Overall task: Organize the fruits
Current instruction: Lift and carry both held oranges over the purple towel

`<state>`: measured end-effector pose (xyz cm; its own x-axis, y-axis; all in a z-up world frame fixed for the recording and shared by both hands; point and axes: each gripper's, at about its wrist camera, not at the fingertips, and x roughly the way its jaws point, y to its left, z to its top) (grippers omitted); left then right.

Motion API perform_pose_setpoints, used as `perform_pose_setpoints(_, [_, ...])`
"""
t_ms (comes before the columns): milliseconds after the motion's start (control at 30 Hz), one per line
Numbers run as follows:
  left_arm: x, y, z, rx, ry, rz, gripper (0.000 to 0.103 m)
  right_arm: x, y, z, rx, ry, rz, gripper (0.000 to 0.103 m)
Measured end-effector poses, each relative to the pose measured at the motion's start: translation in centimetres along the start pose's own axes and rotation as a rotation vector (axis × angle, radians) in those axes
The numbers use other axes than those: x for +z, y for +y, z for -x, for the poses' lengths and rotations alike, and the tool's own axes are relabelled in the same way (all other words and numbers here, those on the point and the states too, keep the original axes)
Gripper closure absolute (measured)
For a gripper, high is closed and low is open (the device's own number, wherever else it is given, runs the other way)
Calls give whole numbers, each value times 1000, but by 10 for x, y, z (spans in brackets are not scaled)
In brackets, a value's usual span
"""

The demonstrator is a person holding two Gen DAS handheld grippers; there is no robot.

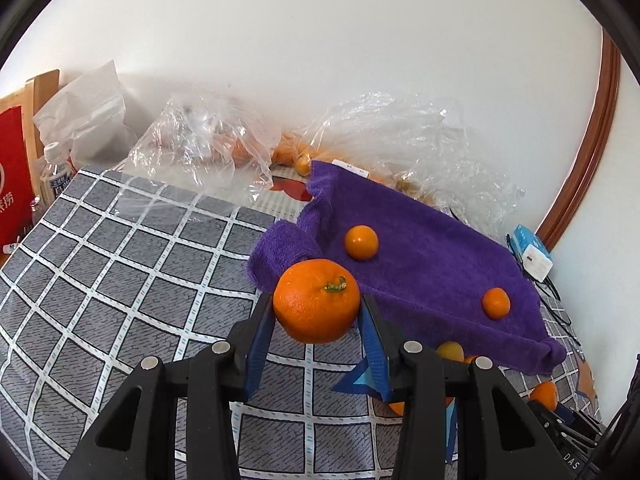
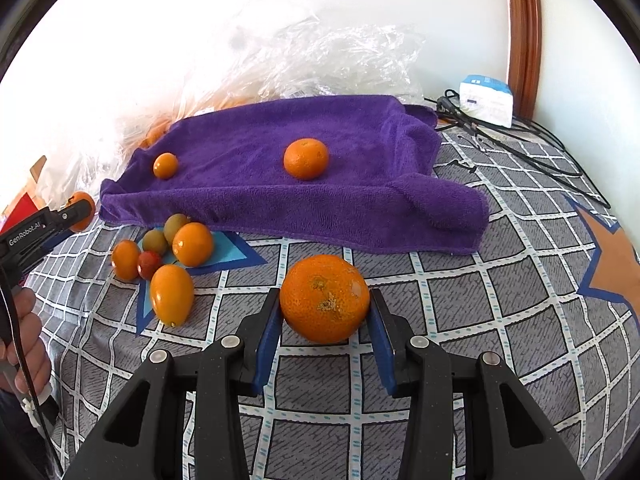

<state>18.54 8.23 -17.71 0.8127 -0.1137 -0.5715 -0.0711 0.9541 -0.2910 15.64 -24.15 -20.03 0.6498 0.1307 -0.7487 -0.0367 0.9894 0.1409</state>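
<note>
My left gripper [image 1: 318,308] is shut on a large mandarin with a green stem [image 1: 317,301], held above the checked cloth just in front of the purple towel [image 1: 420,248]. Two small oranges [image 1: 361,242] [image 1: 496,303] lie on the towel. My right gripper [image 2: 324,308] is shut on another large mandarin [image 2: 324,298], in front of the purple towel [image 2: 280,200]. In the right wrist view the towel carries a mandarin [image 2: 306,159] and a small orange [image 2: 165,165]. A cluster of small fruits [image 2: 172,256] lies on the cloth to the left. The left gripper [image 2: 44,228] shows at the left edge.
Crumpled clear plastic bags [image 1: 200,152] [image 2: 340,60] with more fruit lie against the wall behind the towel. A white charger box [image 2: 486,100] and black cables [image 2: 520,140] sit at the right. A water bottle [image 1: 54,172] and red box [image 1: 14,168] stand at far left.
</note>
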Motion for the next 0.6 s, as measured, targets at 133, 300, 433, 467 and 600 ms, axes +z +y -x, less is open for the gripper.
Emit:
perform_pose_setpoints(133, [3, 4, 8, -5, 4, 15, 63, 2, -1, 7, -3, 3, -5, 61])
perform_pose_setpoints(300, [15, 3, 19, -8, 6, 28, 63, 19, -4, 22, -7, -41, 2, 61])
perform_pose_setpoints(433, [29, -10, 19, -3, -22, 6, 63, 45, -8, 24, -5, -83, 0, 61])
perform_pose_setpoints(467, [33, -12, 17, -5, -25, 5, 63, 52, -9, 24, -11, -91, 2, 61])
perform_pose_setpoints(600, [50, -29, -1, -12, -22, 3, 63, 86, -10, 19, -24, -120, 26, 61])
